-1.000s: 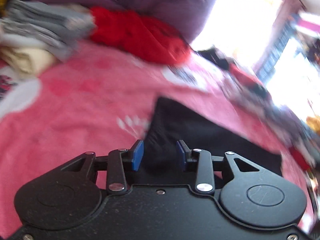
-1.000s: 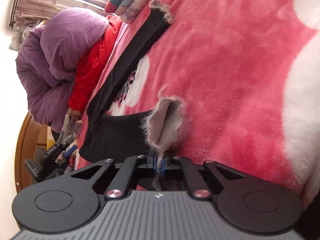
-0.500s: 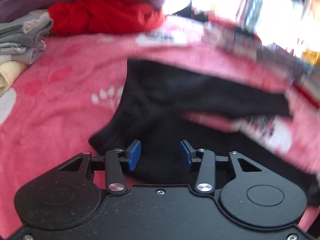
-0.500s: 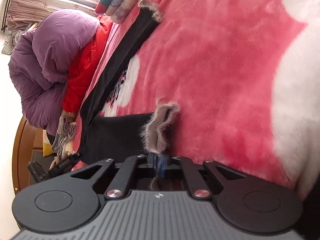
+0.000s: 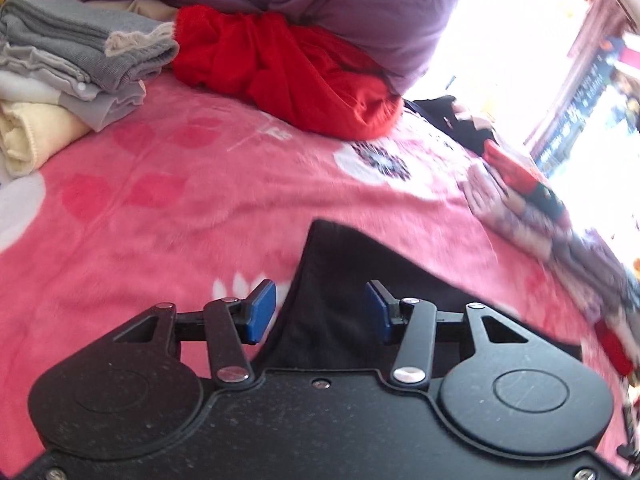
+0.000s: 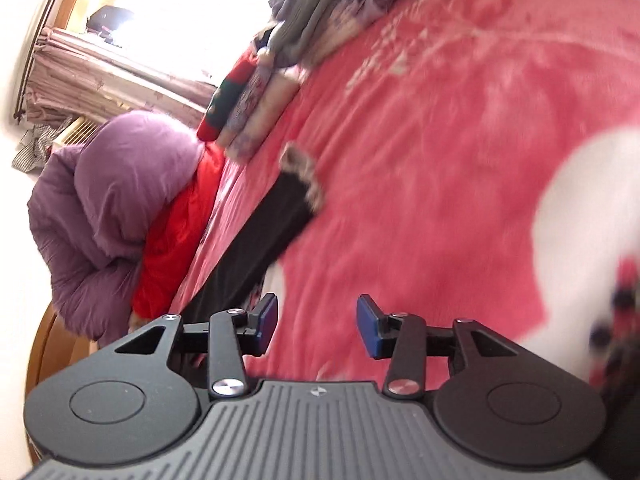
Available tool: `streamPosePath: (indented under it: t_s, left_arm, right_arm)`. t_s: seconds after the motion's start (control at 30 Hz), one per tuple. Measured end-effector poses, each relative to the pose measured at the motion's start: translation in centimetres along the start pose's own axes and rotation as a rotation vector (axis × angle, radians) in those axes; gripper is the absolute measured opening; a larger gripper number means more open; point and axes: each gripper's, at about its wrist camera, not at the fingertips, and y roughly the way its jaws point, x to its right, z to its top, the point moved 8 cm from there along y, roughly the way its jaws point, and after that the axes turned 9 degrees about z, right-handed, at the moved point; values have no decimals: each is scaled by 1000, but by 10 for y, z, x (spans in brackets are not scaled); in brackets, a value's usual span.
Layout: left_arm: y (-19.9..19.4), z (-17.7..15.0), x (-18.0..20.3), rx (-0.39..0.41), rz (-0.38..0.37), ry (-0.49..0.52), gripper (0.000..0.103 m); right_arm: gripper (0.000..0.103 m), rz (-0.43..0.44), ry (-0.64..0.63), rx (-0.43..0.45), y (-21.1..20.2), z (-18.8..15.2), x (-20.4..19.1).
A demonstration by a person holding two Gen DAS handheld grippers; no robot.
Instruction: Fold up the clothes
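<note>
A black garment [image 5: 360, 280] lies flat on the pink blanket [image 5: 180, 208]. My left gripper [image 5: 320, 312] is open and hovers over the garment's near edge, with the cloth showing between the blue pads. In the right wrist view the black garment [image 6: 260, 248] stretches away on the left, and its fuzzy grey-brown cuff [image 6: 304, 172] lies on the blanket. My right gripper [image 6: 316, 324] is open and empty over the pink blanket [image 6: 420, 160], to the right of the garment.
A stack of folded grey and cream clothes [image 5: 60, 68] sits at the far left. A red garment [image 5: 288, 76] and a purple duvet [image 5: 320, 4] lie at the back. More clothes [image 5: 540, 208] are piled along the right edge by the window.
My right gripper has opened and let go of the fuzzy cuff, then swung to the right. My left gripper stayed open while its view shifted back over the garment's edge.
</note>
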Motion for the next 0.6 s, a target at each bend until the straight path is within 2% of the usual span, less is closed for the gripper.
streamPosePath:
  t_s: [0.1, 0.17, 0.3, 0.4, 0.53, 0.57, 0.6]
  left_arm:
    - [14, 8, 9, -12, -5, -16, 48]
    - [22, 13, 17, -7, 3, 8, 48]
    - [44, 24, 19, -10, 55, 55, 48]
    - [59, 31, 17, -39, 42, 44, 48]
    - [79, 31, 29, -82, 48, 136, 47]
    - [85, 28, 30, -96, 57, 152, 41]
    - [90, 26, 30, -111, 57, 152, 26]
  right_arm:
    - [46, -22, -9, 17, 24, 28, 9]
    - [46, -25, -28, 6, 47, 44, 11]
    - [46, -14, -88, -33, 92, 67, 13]
    - [47, 17, -111, -27, 115, 80, 13]
    - [50, 36, -171, -45, 138, 91, 4]
    - [51, 40, -183, -54, 143, 93, 3]
    - [51, 42, -193, -62, 147, 94, 2]
